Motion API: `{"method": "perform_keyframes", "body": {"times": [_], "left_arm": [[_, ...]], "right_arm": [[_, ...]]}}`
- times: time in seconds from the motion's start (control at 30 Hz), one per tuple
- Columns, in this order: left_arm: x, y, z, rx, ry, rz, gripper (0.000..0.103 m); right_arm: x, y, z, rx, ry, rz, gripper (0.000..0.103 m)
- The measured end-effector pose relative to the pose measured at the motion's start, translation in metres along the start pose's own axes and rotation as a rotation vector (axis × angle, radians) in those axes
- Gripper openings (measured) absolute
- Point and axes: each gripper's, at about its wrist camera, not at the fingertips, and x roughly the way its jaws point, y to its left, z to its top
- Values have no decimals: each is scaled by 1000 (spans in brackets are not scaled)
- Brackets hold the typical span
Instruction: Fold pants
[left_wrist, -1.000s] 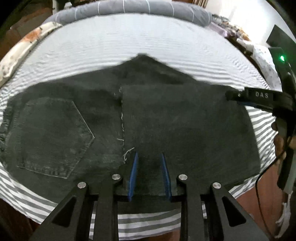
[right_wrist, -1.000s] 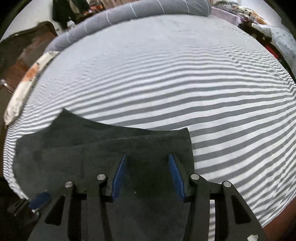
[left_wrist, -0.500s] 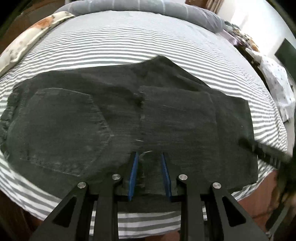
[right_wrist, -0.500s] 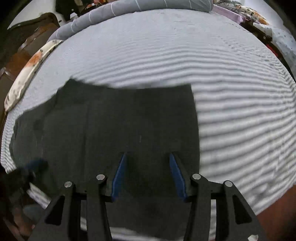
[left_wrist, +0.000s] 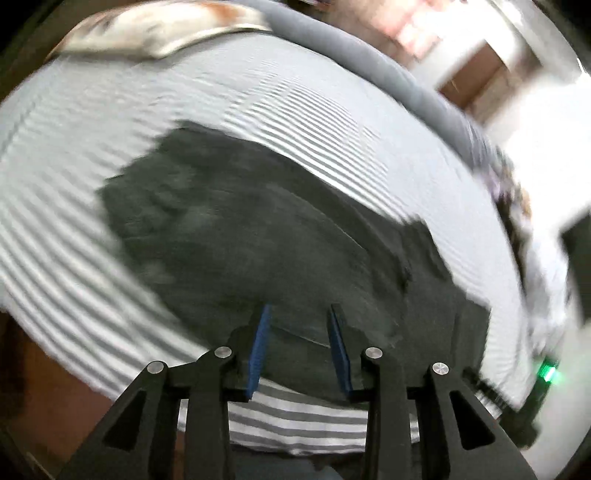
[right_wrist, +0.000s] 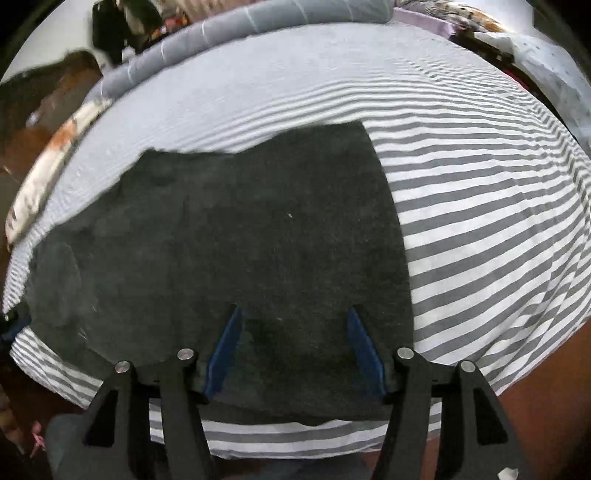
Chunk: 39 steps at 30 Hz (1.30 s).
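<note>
Black pants (left_wrist: 258, 240) lie folded flat on the striped bed sheet (left_wrist: 55, 240); this left wrist view is blurred. My left gripper (left_wrist: 299, 308) hovers over their near edge. Its jaws are opening and nothing is pinched between the blue pads (left_wrist: 260, 347). In the right wrist view the pants (right_wrist: 240, 229) spread from the left to the middle, with a straight right edge. My right gripper (right_wrist: 295, 310) stands above their near right part. Its jaws are also opening, wide apart, and the cloth lies flat beneath them.
A grey bolster (right_wrist: 295, 14) runs along the bed's far side, and a floral pillow (right_wrist: 48, 170) lies at the left. The bed's near edge drops to a brown floor (right_wrist: 546, 369). The other gripper's body with a green light (left_wrist: 546, 373) shows at the lower right of the left wrist view.
The left gripper has swung sideways and rolled, so the pants now look tilted and blurred. The right gripper has shifted over the pants. Both pairs of jaws stand wider than before.
</note>
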Motion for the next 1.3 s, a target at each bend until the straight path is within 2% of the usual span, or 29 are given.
{"method": "perform_keyframes", "body": {"times": [0.1,0.27,0.5,0.67,0.83,0.9,1.0,1.1,1.2,1.3], "left_arm": [[-13,53,10,-158,-37,-30,34],[-5,108,15,-349,-36,-103,34],[26,122,21,-405,2,-150,34],[40,125,29,-404,-9,-168,36],[50,129,36,-474,-38,-215,40],[45,125,34,-450,-64,-190,37],[36,109,31,-361,-93,-114,25],[20,91,31,-314,-129,-71,22],[-6,57,32,-221,-191,-65,21],[-31,0,33,-50,-242,-124,20]], "right_arm": [[-3,1,-3,-9,-7,1,63],[-2,-2,-5,1,-16,-14,66],[-1,-3,-2,25,-23,-34,67],[-2,3,-1,-15,-27,-44,67],[1,8,1,-28,-18,-52,67],[2,8,1,-28,-15,-49,67],[1,9,1,-35,-20,-50,67],[-3,6,1,-41,-30,-47,68],[-11,2,2,-26,-58,-45,70],[-20,-6,3,1,-91,-32,71]]}}
